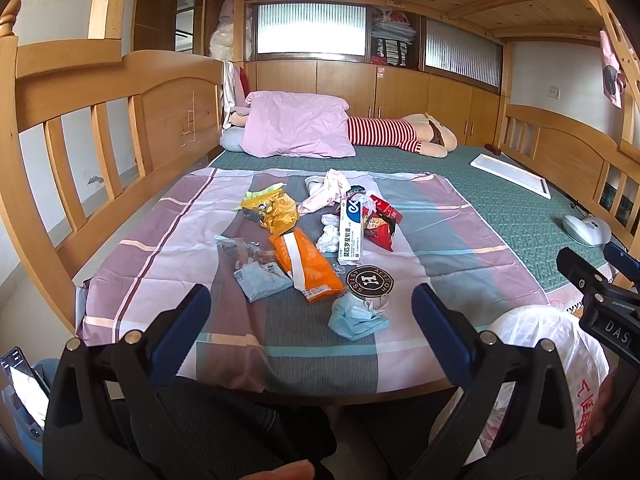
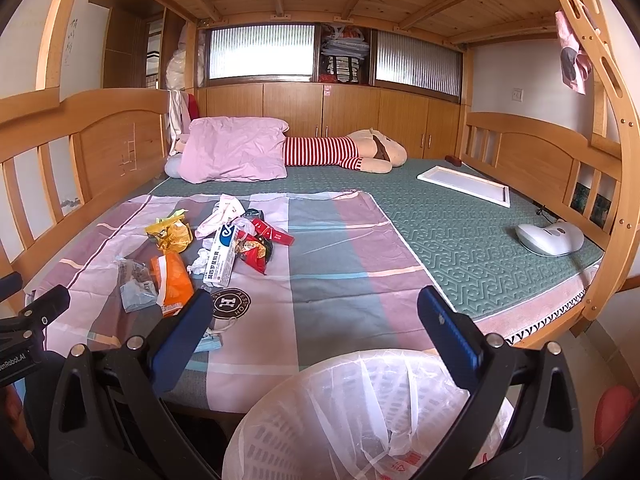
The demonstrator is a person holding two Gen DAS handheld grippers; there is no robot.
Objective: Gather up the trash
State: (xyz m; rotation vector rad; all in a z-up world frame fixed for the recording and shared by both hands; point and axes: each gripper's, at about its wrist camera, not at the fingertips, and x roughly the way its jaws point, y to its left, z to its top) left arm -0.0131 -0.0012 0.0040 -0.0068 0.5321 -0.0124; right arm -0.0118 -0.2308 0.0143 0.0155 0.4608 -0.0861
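Observation:
A pile of trash lies on a checked cloth (image 1: 440,240) on the bed: an orange wrapper (image 1: 306,266), a yellow wrapper (image 1: 276,210), a white and blue box (image 1: 351,232), a red wrapper (image 1: 380,226), a clear packet (image 1: 256,268), a round brown lid (image 1: 370,280) and a blue face mask (image 1: 356,318). My left gripper (image 1: 310,332) is open and empty, near the bed's front edge just short of the mask. My right gripper (image 2: 316,328) is open and empty above a white bin with a plastic liner (image 2: 360,412) in front of the bed.
A pink pillow (image 1: 296,126) and a striped plush toy (image 1: 400,134) lie at the back of the green mat (image 2: 460,232). A white board (image 2: 464,186) and a white device (image 2: 550,238) lie at the right. Wooden rails (image 1: 120,140) bound the bed.

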